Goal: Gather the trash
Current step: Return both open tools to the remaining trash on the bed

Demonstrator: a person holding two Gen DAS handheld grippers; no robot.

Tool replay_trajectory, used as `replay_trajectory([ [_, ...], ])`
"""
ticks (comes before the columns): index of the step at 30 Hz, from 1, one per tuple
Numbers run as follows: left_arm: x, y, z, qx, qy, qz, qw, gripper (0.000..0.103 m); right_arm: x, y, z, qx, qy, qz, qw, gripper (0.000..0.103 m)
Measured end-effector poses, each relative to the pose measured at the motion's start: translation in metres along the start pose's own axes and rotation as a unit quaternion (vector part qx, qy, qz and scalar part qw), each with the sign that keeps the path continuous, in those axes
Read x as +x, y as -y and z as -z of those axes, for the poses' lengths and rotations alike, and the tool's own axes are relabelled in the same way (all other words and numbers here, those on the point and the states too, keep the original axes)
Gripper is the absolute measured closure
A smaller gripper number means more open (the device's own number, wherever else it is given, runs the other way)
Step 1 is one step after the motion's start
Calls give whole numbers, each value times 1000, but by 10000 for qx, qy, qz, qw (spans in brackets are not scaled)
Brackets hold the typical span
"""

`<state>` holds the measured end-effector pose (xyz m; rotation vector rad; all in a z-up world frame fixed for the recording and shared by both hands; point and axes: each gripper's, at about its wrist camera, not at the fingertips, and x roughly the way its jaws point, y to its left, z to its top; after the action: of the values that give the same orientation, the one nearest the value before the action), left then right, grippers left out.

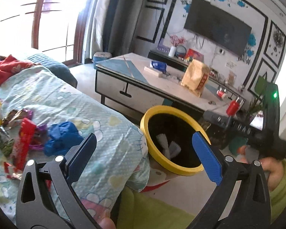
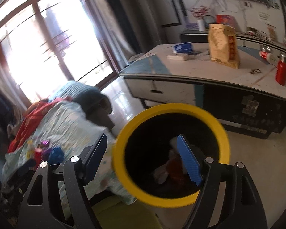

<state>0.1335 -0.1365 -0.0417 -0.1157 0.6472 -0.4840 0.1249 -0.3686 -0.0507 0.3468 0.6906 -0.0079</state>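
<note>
A yellow-rimmed black bin (image 1: 150,114) stands on the floor beside the bed; white wrappers (image 1: 168,146) lie inside. In the right wrist view the bin (image 2: 122,148) holds white and red trash (image 2: 172,168). A pile of wrappers lies on the bedspread: a blue crumpled piece (image 1: 61,137), a red packet (image 1: 23,141), purple and brown foils (image 1: 17,115). My left gripper (image 1: 143,143) is open and empty, over the bed edge between pile and bin. My right gripper (image 2: 143,150) is open and empty, its right finger over the bin mouth.
A pale patterned bedspread (image 1: 70,99) covers the bed, with red cloth (image 1: 5,70) at its far end. A low coffee table (image 1: 143,84) behind the bin carries a yellow bag (image 1: 195,78), a blue packet and red bottles. A TV hangs on the wall.
</note>
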Motion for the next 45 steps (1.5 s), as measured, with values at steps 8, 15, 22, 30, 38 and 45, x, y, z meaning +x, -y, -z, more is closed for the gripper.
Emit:
replay_trajectory([
  [8, -26, -23, -2, -196, 334, -280, 9989, 11, -11, -43, 13, -610, -2, -133, 9980, 23],
  [15, -48, -44, -3, -120, 620, -832, 9945, 11, -17, -75, 22, -1028, 76, -335, 9941, 22],
  [22, -71, -77, -6, -120, 806, -1364, 9873, 11, -16, -118, 33, -1386, 42, -620, 9884, 21],
  [30, -88, -127, -6, -556, 947, -1735, 9787, 11, -10, -158, 34, -1636, -24, -868, 9827, 21],
  [38, -101, -186, 2, -1199, 950, -2063, 9665, 11, 9, -211, 40, -1945, -293, -1233, 9727, 21],
  [45, -113, -239, 16, -1869, 894, -2171, 9539, 11, 28, -255, 50, -2255, -436, -1458, 9623, 21],
])
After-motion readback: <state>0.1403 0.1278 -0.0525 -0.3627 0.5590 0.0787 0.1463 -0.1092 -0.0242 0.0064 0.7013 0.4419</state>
